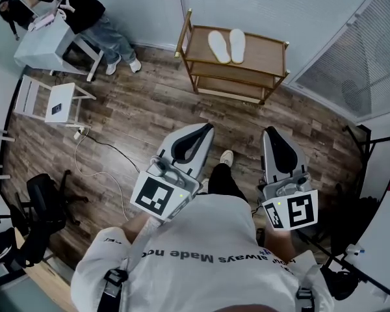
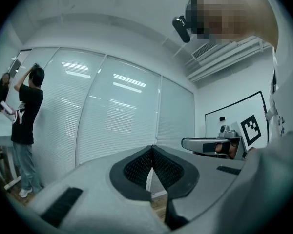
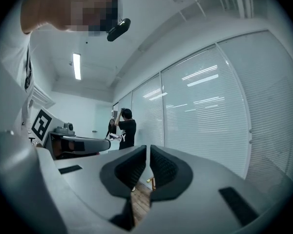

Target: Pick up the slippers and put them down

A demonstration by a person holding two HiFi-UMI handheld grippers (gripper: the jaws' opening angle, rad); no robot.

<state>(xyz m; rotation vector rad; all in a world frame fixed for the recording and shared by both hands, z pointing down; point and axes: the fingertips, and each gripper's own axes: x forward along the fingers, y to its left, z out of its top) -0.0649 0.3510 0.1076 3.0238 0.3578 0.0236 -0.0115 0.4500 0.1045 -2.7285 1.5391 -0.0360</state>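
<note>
A: Pose and jaw state of each gripper?

B: The left gripper [image 1: 207, 130] and right gripper [image 1: 272, 132] are held level in front of the torso, side by side, pointing toward the wooden shelf [image 1: 268, 56]. Each has its jaws clenched together with nothing between them.

A: Slipper location?

B: The white slippers [image 1: 226, 46] lie side by side on the shelf's top board, well apart from both grippers.

Looks steeply down on a brown wood-plank floor [image 1: 136, 103]. Holds the grey left gripper [image 1: 209, 128] and grey right gripper [image 1: 268, 131] near, apart from each other, both pointing far, jaws together with nothing between. Faces a light wooden two-tier shelf rack [image 1: 266, 54] at far centre, bearing a pair of flat white slippers [image 1: 226, 46] side by side on top. Far left, by a white table [image 1: 42, 44], another person [image 1: 84, 12].
</note>
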